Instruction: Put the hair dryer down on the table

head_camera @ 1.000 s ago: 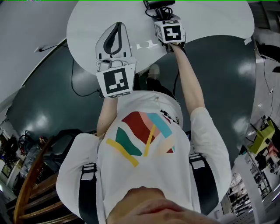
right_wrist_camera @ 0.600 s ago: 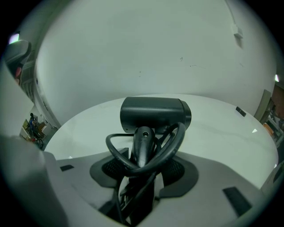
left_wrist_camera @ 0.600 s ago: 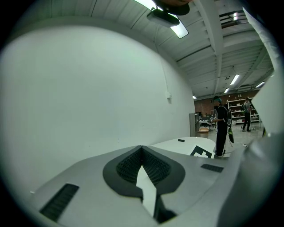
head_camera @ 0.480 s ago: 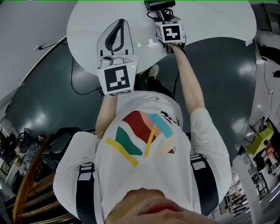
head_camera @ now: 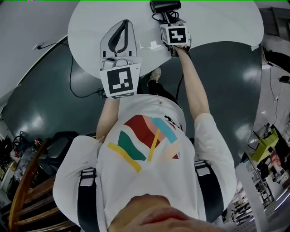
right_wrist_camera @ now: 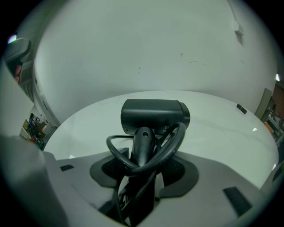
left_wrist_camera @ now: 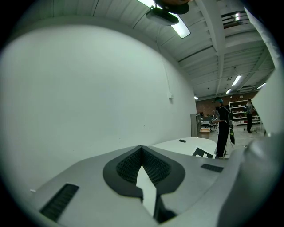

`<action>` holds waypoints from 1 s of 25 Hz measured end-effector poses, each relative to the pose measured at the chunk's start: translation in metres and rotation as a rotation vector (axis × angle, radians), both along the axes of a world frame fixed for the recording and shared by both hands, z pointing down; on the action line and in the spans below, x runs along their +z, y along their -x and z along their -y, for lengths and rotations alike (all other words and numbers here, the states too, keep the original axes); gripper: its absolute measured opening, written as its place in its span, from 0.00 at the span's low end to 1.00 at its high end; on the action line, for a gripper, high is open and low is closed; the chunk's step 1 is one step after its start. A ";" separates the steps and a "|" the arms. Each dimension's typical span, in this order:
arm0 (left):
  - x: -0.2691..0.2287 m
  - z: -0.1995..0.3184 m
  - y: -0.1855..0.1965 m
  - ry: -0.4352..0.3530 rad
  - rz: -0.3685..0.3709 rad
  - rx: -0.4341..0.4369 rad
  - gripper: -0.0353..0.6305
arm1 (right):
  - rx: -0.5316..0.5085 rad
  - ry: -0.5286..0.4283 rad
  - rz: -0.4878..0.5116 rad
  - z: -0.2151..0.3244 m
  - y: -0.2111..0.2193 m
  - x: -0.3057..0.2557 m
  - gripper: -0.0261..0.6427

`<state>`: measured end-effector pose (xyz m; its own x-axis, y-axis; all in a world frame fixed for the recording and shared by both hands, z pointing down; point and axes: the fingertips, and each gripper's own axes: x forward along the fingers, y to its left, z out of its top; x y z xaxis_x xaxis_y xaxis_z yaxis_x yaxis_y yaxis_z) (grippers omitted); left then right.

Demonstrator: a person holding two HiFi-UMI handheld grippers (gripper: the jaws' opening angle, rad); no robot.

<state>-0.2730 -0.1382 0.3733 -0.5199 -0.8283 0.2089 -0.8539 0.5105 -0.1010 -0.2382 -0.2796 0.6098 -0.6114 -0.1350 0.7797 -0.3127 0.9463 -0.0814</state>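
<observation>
Black hair dryer (right_wrist_camera: 153,116) clamped in right gripper (right_wrist_camera: 141,165), left gripper (left_wrist_camera: 142,150) closed — empty

Table (head_camera: 217,22) lies open beside the hair dryer (head_camera: 165,6) (cord (right_wrist_camera: 177,135) looped).

Table (head_camera: 217,22): round, white matte top, on dark glossy floor (head_camera: 226,77).
Near edge: few small pale marks (head_camera: 152,45), flat on top, close tog.
Right edge: small dark flat bit (right_wrist_camera: 241,108); pale fleck (right_wrist_camera: 254,130) just inward.
Hair dryer (head_camera: 165,5): over far part; contact w/ top can't tell.
Floor by left edge: black cable (head_camera: 71,81).
</observation>
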 end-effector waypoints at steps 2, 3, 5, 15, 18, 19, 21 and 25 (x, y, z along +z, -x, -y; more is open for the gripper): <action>-0.001 0.000 -0.002 -0.003 -0.002 0.003 0.07 | -0.007 0.001 -0.006 -0.001 -0.001 0.000 0.37; -0.002 0.000 -0.004 -0.006 -0.002 0.005 0.07 | -0.013 0.003 -0.010 -0.001 -0.002 0.000 0.37; -0.005 -0.001 -0.006 -0.011 0.002 0.009 0.07 | -0.028 0.010 -0.022 -0.003 -0.002 0.000 0.37; -0.016 -0.004 -0.016 -0.037 0.019 0.021 0.07 | -0.028 -0.024 -0.019 -0.004 -0.010 -0.012 0.39; -0.023 -0.005 -0.020 -0.048 0.030 0.026 0.07 | -0.035 -0.045 -0.024 -0.006 -0.014 -0.019 0.39; -0.025 -0.004 -0.020 -0.054 0.035 0.027 0.07 | -0.035 -0.045 -0.021 -0.006 -0.015 -0.021 0.39; -0.029 -0.004 -0.021 -0.065 0.045 0.030 0.07 | -0.029 -0.040 -0.008 -0.007 -0.017 -0.024 0.39; -0.035 -0.006 -0.022 -0.080 0.052 0.036 0.07 | -0.016 -0.048 0.015 -0.010 -0.022 -0.036 0.39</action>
<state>-0.2509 -0.1323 0.3382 -0.4979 -0.8596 0.1150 -0.8665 0.4878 -0.1057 -0.2164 -0.2700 0.5737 -0.6251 -0.1616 0.7637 -0.2963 0.9542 -0.0406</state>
